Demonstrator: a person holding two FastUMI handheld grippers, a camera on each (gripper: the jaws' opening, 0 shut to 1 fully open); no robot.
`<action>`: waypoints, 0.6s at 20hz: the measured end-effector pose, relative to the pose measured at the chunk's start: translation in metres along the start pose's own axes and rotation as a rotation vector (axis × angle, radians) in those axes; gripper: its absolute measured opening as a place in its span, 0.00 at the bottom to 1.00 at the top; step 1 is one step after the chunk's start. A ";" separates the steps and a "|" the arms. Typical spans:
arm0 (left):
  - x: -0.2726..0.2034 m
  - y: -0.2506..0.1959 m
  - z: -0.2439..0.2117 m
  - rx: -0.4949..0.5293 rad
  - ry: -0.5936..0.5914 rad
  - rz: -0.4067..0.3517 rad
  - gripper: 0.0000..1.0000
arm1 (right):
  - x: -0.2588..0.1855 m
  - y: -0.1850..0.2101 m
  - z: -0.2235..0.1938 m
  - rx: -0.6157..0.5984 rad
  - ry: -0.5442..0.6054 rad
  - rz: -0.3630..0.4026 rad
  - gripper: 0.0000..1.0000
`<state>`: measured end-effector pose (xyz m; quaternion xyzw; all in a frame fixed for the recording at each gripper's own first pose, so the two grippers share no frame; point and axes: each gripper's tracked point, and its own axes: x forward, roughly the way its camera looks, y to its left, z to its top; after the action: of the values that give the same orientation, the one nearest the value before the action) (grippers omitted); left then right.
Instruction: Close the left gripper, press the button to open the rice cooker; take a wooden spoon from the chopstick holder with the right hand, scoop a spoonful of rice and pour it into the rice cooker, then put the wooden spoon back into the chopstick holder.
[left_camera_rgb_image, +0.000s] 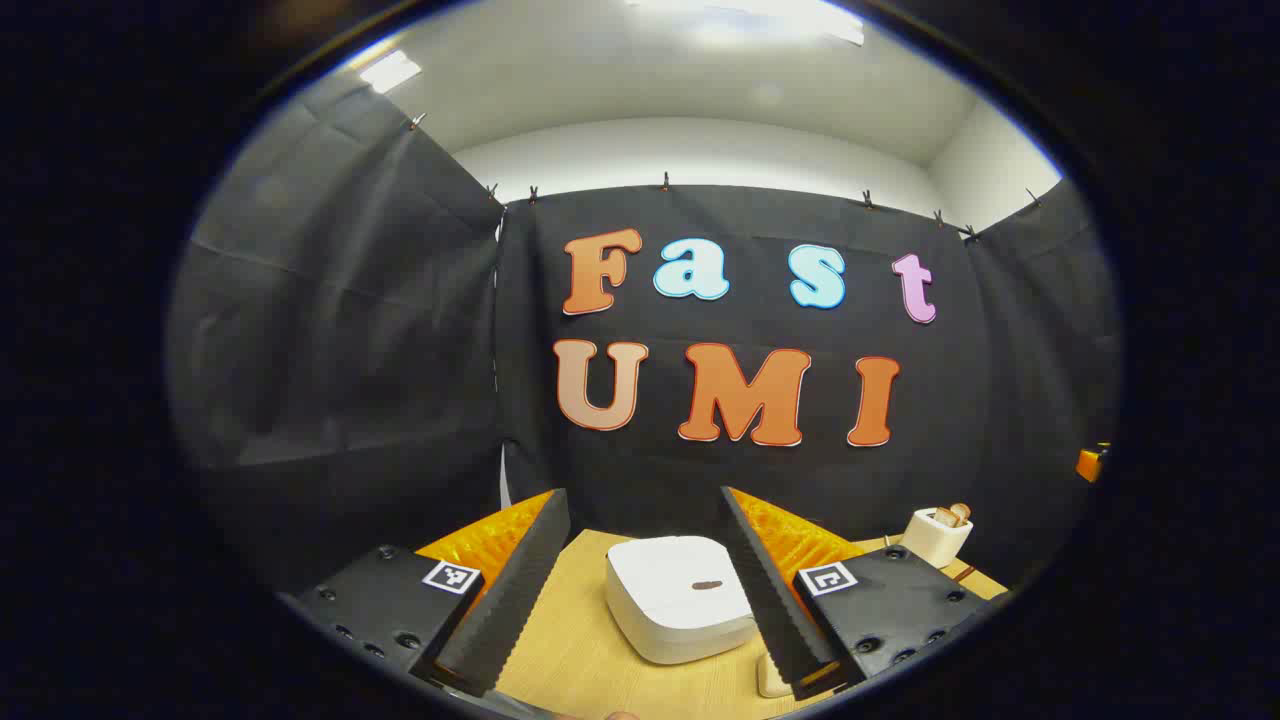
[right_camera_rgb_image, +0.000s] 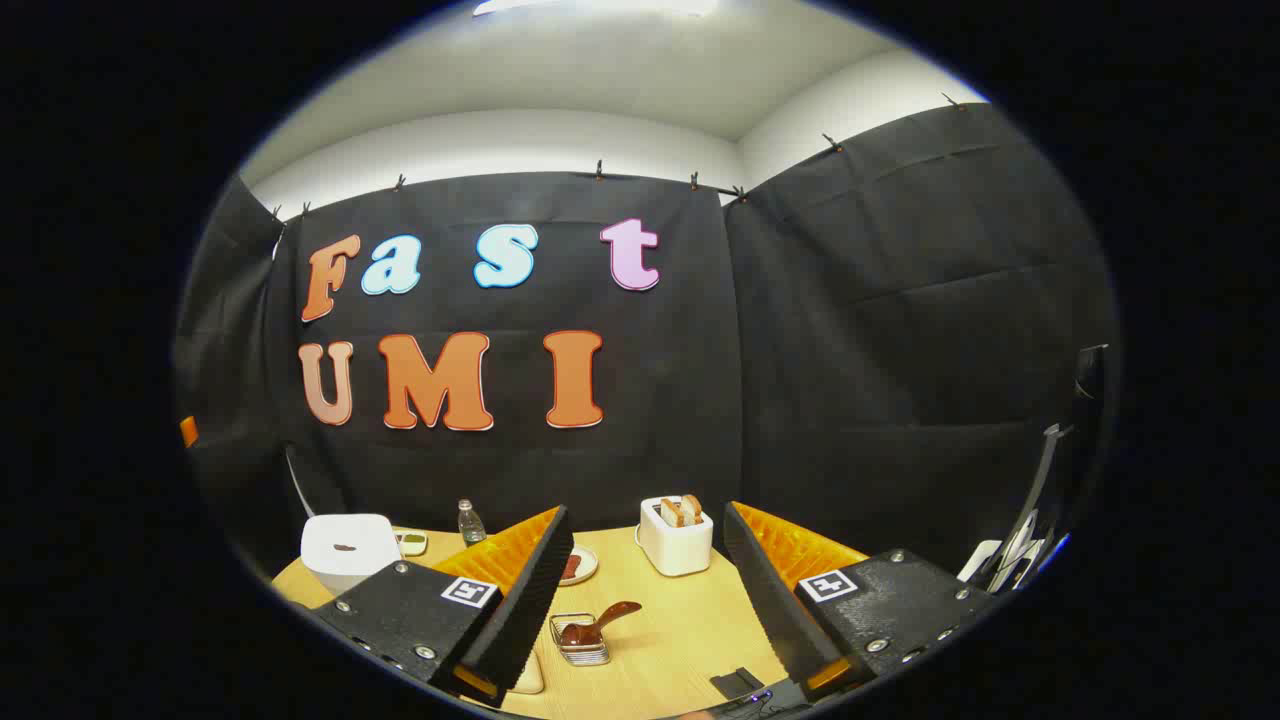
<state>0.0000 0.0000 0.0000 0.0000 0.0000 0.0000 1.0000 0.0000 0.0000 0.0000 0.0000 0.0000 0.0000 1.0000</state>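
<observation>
**White cooker dead ahead, jaws need shutting first**

White rice cooker (left_camera_rgb_image: 680, 597) sits on the wooden table (left_camera_rgb_image: 570, 640) right between the left gripper (left_camera_rgb_image: 645, 590) fingers, lid down, with a small dark oval on top that I'd guess is the button, though it's too small to be sure. That gripper is spread wide and holding nothing, so step one is to bring the fingers fully together, giving one blunt tip to push with. Then come down square on the oval, not on the lid edge, or the cooker may just slide.

In the right gripper view the right gripper (right_camera_rgb_image: 640, 590) is also wide apart and empty. A metal holder (right_camera_rgb_image: 580, 640) with a wooden spoon (right_camera_rgb_image: 598, 622) leaning in it stands near its fingers, and the cooker is off to the left. Keep that hand parked clear until the lid pops.
</observation>
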 end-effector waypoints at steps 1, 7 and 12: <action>0.000 -0.003 0.002 0.011 -0.008 0.009 0.99 | 0.003 -0.002 -0.003 -0.003 0.005 0.006 0.94; 0.005 -0.024 0.005 -0.003 0.007 -0.002 0.99 | 0.018 -0.009 -0.009 -0.021 0.020 0.019 0.94; 0.006 -0.028 0.007 0.007 0.012 -0.006 0.99 | 0.030 -0.007 -0.012 -0.009 0.023 0.026 0.94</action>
<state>0.0065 -0.0278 0.0072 0.0034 0.0059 -0.0032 1.0000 0.0295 -0.0068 -0.0119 -0.0046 0.0113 0.0128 0.9998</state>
